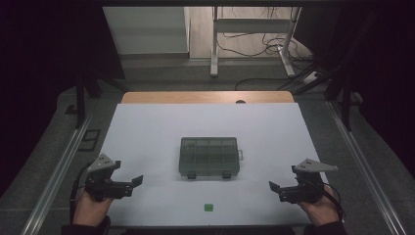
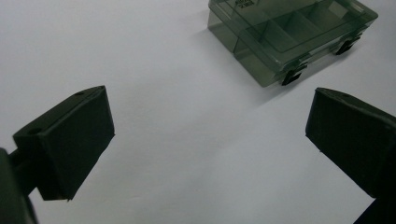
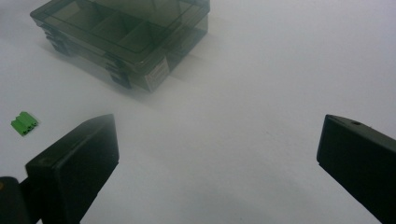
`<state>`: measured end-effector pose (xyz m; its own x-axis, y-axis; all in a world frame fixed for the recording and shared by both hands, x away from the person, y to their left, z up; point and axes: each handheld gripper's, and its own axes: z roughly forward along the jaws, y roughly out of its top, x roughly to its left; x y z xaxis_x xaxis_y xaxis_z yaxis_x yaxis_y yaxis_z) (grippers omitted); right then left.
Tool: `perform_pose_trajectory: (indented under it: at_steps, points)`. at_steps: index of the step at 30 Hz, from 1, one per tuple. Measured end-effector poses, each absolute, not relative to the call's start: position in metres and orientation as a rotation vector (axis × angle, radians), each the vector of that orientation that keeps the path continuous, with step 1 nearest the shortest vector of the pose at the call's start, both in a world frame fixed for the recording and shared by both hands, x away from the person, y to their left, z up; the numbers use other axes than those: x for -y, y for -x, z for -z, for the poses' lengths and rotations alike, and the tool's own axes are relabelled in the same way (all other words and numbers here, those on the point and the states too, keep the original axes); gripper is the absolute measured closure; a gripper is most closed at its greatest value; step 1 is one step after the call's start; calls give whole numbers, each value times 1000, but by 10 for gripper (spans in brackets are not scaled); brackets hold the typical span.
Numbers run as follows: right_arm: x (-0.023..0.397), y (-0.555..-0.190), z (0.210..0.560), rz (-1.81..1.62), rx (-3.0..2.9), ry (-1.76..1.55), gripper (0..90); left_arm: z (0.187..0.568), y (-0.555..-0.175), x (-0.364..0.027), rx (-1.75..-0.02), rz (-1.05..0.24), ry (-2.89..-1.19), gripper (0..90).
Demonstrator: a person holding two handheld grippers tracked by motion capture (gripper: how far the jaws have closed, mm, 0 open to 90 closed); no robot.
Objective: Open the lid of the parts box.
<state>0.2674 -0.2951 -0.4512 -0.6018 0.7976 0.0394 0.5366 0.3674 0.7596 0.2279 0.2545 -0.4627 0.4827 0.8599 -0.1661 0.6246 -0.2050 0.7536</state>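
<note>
A smoky see-through compartment box (image 1: pixel 209 156) lies closed in the middle of the white table top (image 1: pixel 147 132), its two dark latches facing me. A small green terminal block (image 1: pixel 209 207) sits alone near the front edge. My left gripper (image 1: pixel 134 186) rests at the front left, open and holding nothing, pointing toward the box (image 2: pixel 289 32); its jaws stand wide apart (image 2: pixel 208 112). My right gripper (image 1: pixel 276 192) is at the front right, also open and empty (image 3: pixel 217 135). Along its jaws I see the box (image 3: pixel 121 28) and the green block (image 3: pixel 24 123) to its left.
A wooden strip (image 1: pixel 205 97) runs along the far edge of the table. Metal rails (image 1: pixel 58 166) flank both sides. Beyond the table, a desk frame (image 1: pixel 252 29) and cables lie on the floor. White surface surrounds the box on all sides.
</note>
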Motion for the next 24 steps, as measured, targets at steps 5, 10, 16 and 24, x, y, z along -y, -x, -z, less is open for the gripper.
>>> perform_pose_trajectory:
  at_steps: [5,10,16,24]
  points:
    - [293,-270,451,-1104,-2304,-1156,0,463,-233,-250,-1227,-353,-1937,9]
    - [289,-273,451,-1123,-2300,-1156,0,463,-237,-244,-1217,-359,-1952,5]
    - [285,-278,451,-1140,-2305,-1143,0,464,-243,-237,-1202,-363,-1973,0]
    - [279,-284,451,-1126,-2315,-1152,0,466,-250,-233,-1190,-341,-1969,0]
